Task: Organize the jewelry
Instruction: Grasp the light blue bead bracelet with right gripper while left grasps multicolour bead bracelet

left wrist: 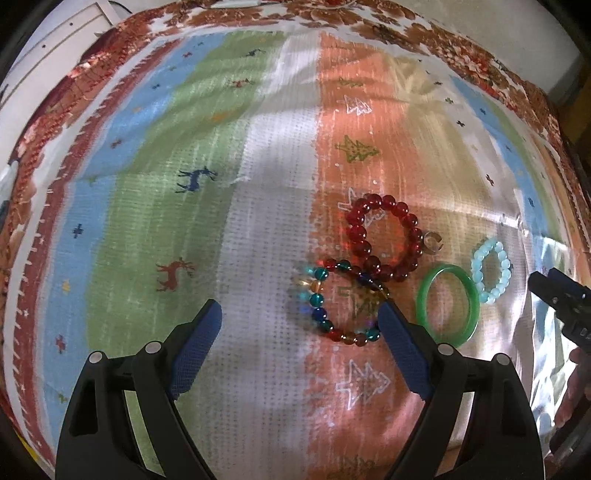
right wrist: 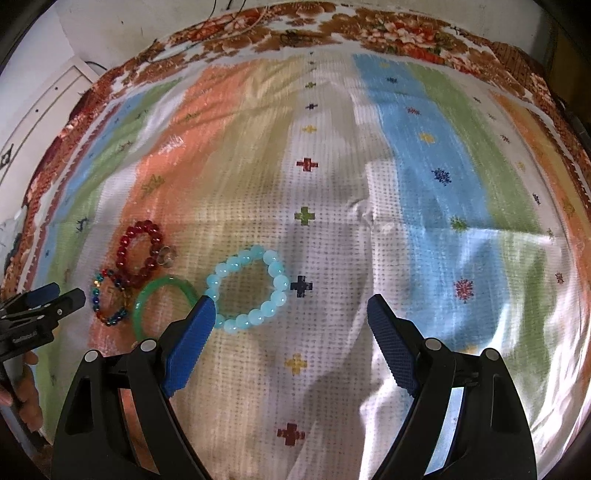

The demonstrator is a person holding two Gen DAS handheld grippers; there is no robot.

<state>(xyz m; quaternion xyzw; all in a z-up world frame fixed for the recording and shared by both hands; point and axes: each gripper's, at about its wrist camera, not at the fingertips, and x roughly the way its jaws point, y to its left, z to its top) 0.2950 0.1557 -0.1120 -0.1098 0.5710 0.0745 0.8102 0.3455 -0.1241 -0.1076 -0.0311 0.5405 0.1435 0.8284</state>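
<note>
Several pieces of jewelry lie close together on a striped cloth [left wrist: 273,229]. A red bead bracelet [left wrist: 384,238] overlaps a multicolour bead bracelet [left wrist: 332,301]. A small metal ring [left wrist: 431,242] lies beside the red one. A green bangle [left wrist: 447,304] and a pale blue bead bracelet [left wrist: 491,269] lie to the right. My left gripper [left wrist: 299,317] is open and empty, its right finger beside the multicolour bracelet. My right gripper [right wrist: 288,306] is open and empty, its left finger touching the pale blue bracelet [right wrist: 247,291] next to the green bangle [right wrist: 162,302].
The cloth [right wrist: 332,221] covers a surface with a floral-patterned border [right wrist: 332,22] at the far edge. The right gripper shows at the right edge of the left wrist view [left wrist: 554,295], and the left gripper at the left edge of the right wrist view [right wrist: 40,299].
</note>
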